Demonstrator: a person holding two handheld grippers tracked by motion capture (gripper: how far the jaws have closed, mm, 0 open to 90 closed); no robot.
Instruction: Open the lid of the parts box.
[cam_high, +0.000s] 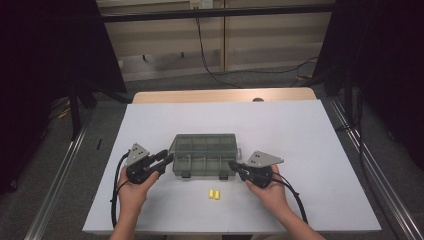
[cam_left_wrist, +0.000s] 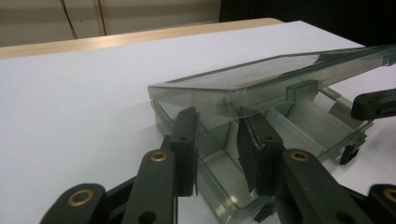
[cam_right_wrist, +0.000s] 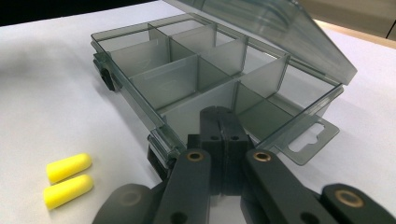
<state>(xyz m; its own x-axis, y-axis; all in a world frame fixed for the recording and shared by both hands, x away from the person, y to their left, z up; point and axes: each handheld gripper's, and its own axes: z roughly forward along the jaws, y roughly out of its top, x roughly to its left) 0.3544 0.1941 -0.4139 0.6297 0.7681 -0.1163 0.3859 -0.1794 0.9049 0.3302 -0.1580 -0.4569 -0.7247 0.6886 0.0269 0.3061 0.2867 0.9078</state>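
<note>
Smoky plastic box (cam_left_wrist: 261, 116): left wall between left gripper (cam_left_wrist: 219, 154) jaws.

A white sheet covers the counter (cam_high: 300, 130) at mid-frame; its wooden edge shows beyond. Black cables (cam_high: 210, 65) trail across the grey floor (cam_high: 165, 85) above it.

the left gripper (cam_left_wrist: 219, 154) hides part of the box's (cam_left_wrist: 280, 121) near wall.

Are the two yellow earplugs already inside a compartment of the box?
No, the two yellow earplugs lie side by side on the white table, outside the box, whose compartments look empty.
</note>
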